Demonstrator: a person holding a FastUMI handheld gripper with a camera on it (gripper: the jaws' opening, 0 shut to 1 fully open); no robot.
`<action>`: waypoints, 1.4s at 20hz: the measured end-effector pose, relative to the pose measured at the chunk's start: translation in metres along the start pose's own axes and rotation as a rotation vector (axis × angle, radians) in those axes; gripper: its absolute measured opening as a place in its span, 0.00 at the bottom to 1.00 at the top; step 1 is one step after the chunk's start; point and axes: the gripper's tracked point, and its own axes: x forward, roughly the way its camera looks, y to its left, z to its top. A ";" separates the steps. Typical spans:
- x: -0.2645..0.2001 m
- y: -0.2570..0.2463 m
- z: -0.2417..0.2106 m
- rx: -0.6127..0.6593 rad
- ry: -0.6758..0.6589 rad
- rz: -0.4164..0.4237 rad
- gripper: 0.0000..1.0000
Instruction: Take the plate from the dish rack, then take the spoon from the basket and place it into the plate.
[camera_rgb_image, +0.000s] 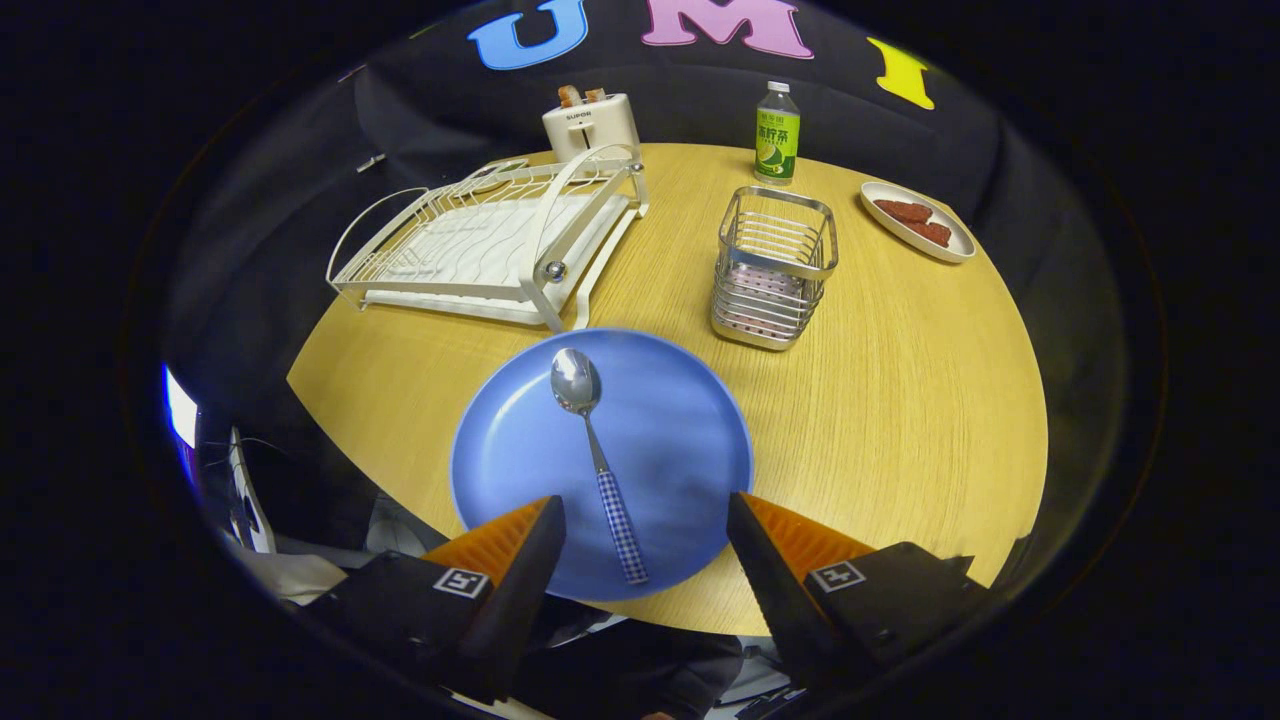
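I've got the gripper (645, 525) spread wide over the near edge of the round wooden table (900, 420), fingers gripping nothing; the spoon (596, 450) lies in the blue plate (680, 440) between and just ahead of them, bowl pointing away, checked handle toward me. Beyond on the left sits the white dish rack (480, 250) with a toaster (592, 125) behind it; ahead on the right the wire basket (773, 265), then a bottle (777, 133) and a small dish of food (917, 221) before the black cloth wall.

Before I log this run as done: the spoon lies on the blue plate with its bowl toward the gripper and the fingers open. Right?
Not quite. In the gripper view the spoon lies on the blue plate with its bowl pointing away, toward the dish rack; its handle lies between the open gripper fingers.
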 end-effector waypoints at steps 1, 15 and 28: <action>-0.002 0.000 0.002 0.001 -0.008 -0.002 0.99; -0.086 -0.004 0.156 -0.002 -0.357 -0.091 0.99; -0.224 -0.025 0.281 -0.013 -0.714 -0.189 0.99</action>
